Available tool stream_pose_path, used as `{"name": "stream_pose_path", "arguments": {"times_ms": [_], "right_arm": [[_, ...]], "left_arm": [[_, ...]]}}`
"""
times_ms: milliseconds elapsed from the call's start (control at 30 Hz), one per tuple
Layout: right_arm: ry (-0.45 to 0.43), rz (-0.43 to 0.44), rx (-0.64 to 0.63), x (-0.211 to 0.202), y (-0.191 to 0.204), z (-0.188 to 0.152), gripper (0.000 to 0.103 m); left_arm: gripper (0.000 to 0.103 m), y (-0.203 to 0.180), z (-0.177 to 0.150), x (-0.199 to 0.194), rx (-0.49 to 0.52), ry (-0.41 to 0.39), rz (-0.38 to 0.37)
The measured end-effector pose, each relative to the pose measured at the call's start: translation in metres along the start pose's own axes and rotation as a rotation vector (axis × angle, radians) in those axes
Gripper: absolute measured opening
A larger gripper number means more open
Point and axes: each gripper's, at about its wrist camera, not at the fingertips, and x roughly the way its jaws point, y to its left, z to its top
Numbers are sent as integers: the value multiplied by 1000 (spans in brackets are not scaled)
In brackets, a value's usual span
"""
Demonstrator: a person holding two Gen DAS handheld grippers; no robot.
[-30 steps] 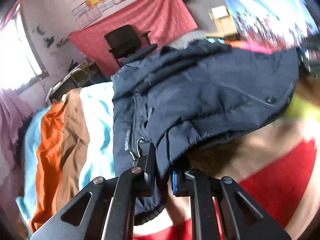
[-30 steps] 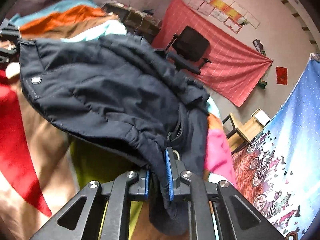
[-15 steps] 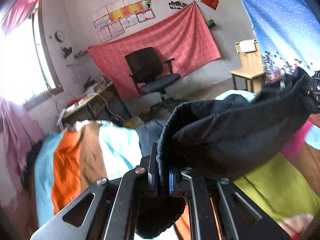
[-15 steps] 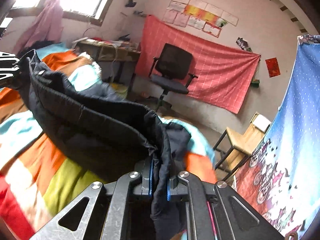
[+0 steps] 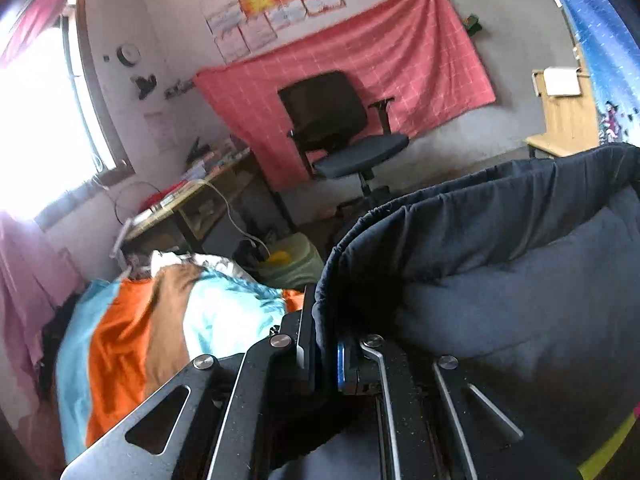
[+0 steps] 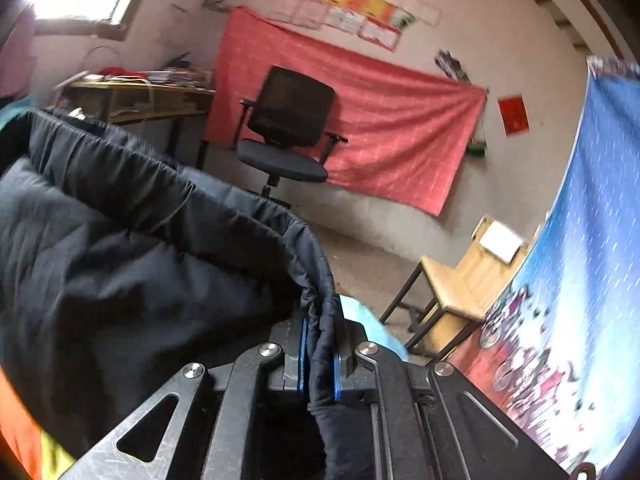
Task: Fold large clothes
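with both of my grippers clamped on its hem, left gripper (image 5: pixel 325 346) and right gripper (image 6: pixel 320 360), the dark jacket (image 5: pixel 500 264) hangs stretched between them.

One jacket (image 5: pixel 520 248), two hand-held grippers (image 5: pixel 326 344), one office chair (image 5: pixel 340 128).

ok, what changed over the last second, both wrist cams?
Both claws, left and right, lifted the dark padded jacket up off the striped bedspread; it now hangs slung between them. Nothing released: each claw stays clamped on a jacket edge.
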Motion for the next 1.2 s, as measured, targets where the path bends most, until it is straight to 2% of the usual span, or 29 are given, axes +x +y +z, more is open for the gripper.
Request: {"name": "stream_pose_path", "arguments": {"times_ms": [233, 333, 400, 467, 500, 533, 567, 600, 633, 667, 700, 733, 833, 900, 967, 1033, 1067, 1133, 1200], "right_arm": [[77, 12, 32, 61, 12, 2, 12], [102, 31, 57, 76, 15, -4, 13], [108, 49, 61, 83, 17, -7, 17], [91, 78, 64, 86, 18, -9, 27], [78, 88, 66, 84, 17, -10, 42], [65, 96, 74, 82, 17, -9, 64], [42, 108, 91, 77, 15, -10, 73], [5, 122, 120, 68, 9, -10, 79], [-18, 130, 136, 62, 6, -9, 80], [-36, 140, 150, 57, 3, -7, 80], [-50, 158, 168, 49, -2, -7, 81], [-57, 174, 179, 45, -4, -6, 82], [-64, 239, 217, 32, -12, -8, 87], [-48, 319, 243, 25, -15, -16, 89], [-28, 397, 249, 22, -11, -26, 94], [-12, 456, 250, 20, -8, -34, 95], [4, 481, 245, 22, -4, -38, 95], [32, 496, 232, 29, 2, -40, 95], [66, 496, 216, 42, 10, -36, 95]], "left_arm": [[6, -2, -19, 71, -24, 111, -41], [6, -7, -28, 85, -46, 146, -70], [7, -5, -30, 90, -76, 158, -106], [9, 0, -29, 89, -103, 154, -129], [10, 2, -28, 88, -114, 150, -136], [12, 6, -28, 85, -130, 140, -140], [21, 8, -27, 81, -142, 128, -141], [39, 13, -28, 75, -158, 104, -144], [53, 13, -27, 69, -170, 81, -140], [79, 21, -27, 55, -201, 22, -113], [92, 26, -27, 44, -228, -20, -92], [93, 33, -28, 35, -258, -57, -80], [93, 51, -30, 12, -331, -111, -130], [93, 52, -35, -4, -312, -134, -159], [93, 46, -43, -16, -278, -140, -219], [94, 29, -54, -18, -214, -89, -288], [94, 22, -57, -18, -192, -71, -292], [94, 2, -62, -6, -128, -26, -281], [94, -7, -59, 12, -93, 16, -234]]}}
